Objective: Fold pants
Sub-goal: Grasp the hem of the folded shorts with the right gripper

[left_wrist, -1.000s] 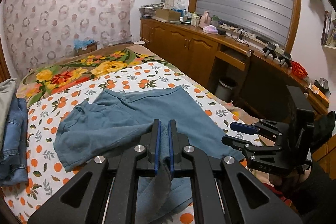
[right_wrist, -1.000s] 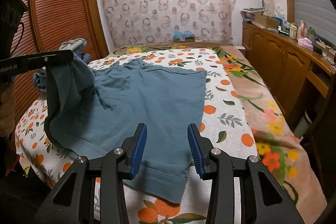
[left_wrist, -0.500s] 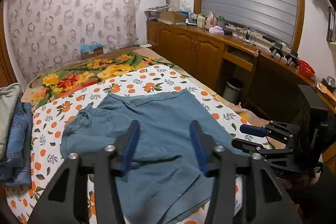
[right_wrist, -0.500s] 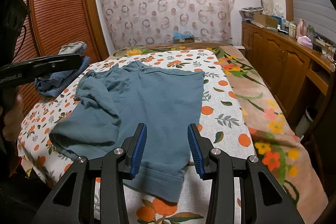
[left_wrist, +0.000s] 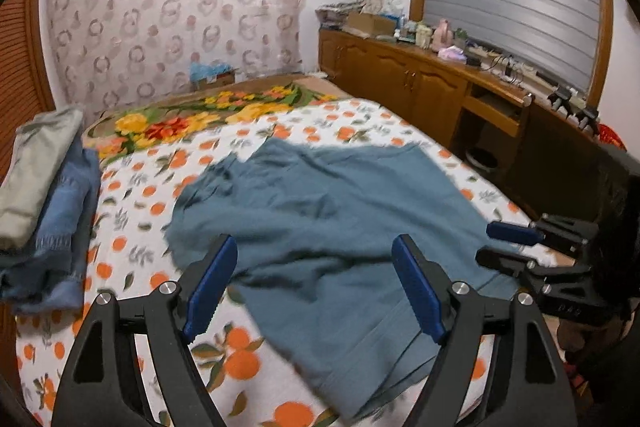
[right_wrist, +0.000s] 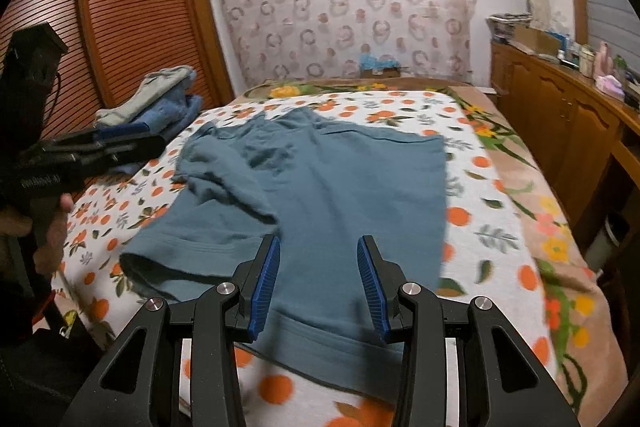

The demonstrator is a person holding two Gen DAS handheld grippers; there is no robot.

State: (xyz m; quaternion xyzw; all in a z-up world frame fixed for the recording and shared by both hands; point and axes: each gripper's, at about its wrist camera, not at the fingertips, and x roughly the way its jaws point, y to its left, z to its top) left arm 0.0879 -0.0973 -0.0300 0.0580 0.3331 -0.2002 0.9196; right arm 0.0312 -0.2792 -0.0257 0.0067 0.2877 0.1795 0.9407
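Two grippers, one pair of pants, one stack of folded clothes. The left gripper (left_wrist: 314, 283) has its blue fingers (left_wrist: 210, 281) spreading wider, nothing between the pads, tilted down over the near edge of the pants (left_wrist: 320, 219). The right gripper (right_wrist: 316, 283) is narrowing slightly, pads clear of the cloth, also angled down. The blue-grey pants lie on the bedspread (right_wrist: 492, 227), left side rumpled and folded over, right side flat. The folded clothes (left_wrist: 44, 187) sit at far left.

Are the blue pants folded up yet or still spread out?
Mostly spread out. The blue pants lie wide on the bed, with only one leg flopped loosely over near the left side; no neat fold yet.
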